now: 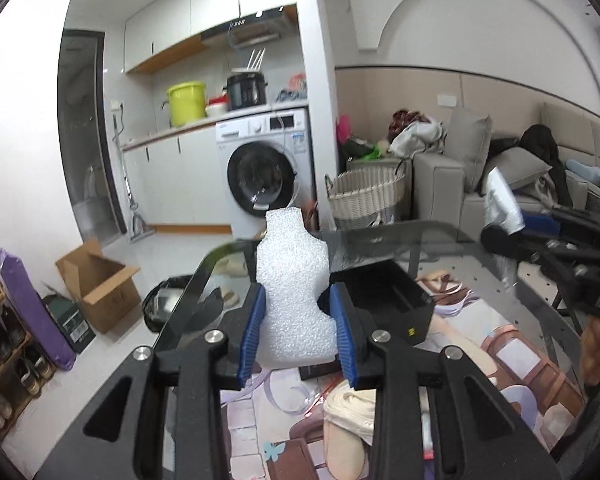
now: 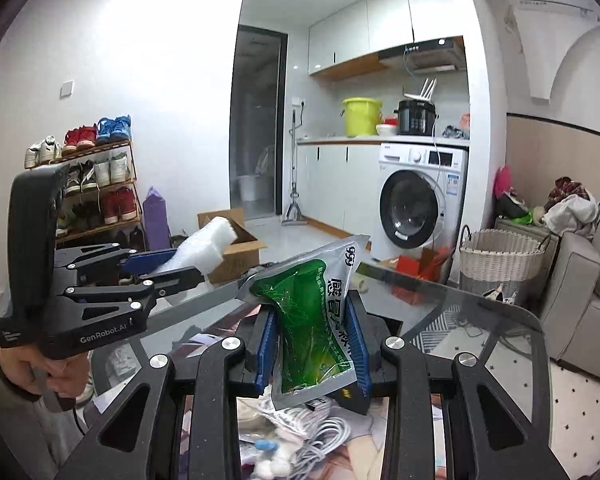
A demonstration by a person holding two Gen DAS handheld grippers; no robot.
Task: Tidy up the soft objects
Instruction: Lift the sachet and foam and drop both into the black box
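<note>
- White bumpy foam piece (image 1: 290, 300) stands upright, pinched between the left gripper's (image 1: 297, 332) blue pads
- green-and-silver foil sachet (image 2: 314, 320) clamped between the right gripper's (image 2: 312, 346) pads, leaning left

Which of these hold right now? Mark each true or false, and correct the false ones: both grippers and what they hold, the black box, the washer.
1. The left gripper grips a white foam piece. True.
2. The right gripper is empty. False: it is shut on a green and silver pouch.
3. A black box sits on the glass table beyond the foam. True.
4. The washing machine door stands wide open. False: it looks closed.
5. The foam piece lies flat on the table. False: it is held upright between the fingers.
</note>
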